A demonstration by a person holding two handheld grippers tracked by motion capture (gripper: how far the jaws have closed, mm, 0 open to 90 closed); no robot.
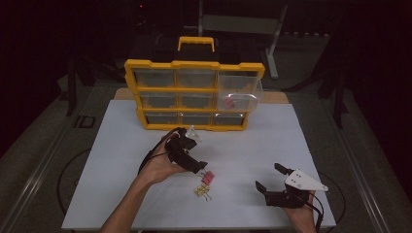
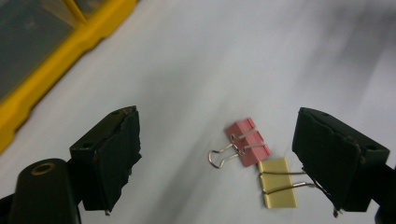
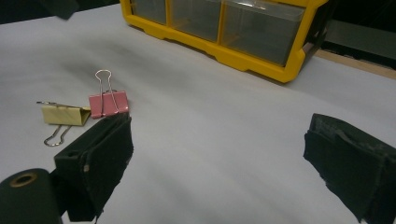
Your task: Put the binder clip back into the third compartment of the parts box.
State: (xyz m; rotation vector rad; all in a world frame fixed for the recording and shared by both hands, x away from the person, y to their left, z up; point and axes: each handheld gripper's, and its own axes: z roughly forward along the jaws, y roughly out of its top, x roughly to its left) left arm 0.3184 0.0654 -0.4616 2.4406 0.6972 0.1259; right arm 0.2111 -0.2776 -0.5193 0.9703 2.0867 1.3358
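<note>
Dim overhead light falls on the white table point(image 1: 272, 141); surroundings sink into darkness, close-ups show motion blur and soft shadows.

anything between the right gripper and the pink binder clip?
Nothing. In the high view, bare white table top runs from the right gripper to the pink binder clip; the yellow binder clip lies just beside the pink one.

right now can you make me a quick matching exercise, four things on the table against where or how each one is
Things:
1. pink binder clip
2. yellow binder clip
3. left tongs
4. top right drawer

States:
a. pulled out of the organizer
b. open, poised around the clips
c. lies beside the pink one, nearer the person
d. lies on the white tabletop, nearer the organizer

Pairs: 1-d, 2-c, 3-b, 4-a
</note>
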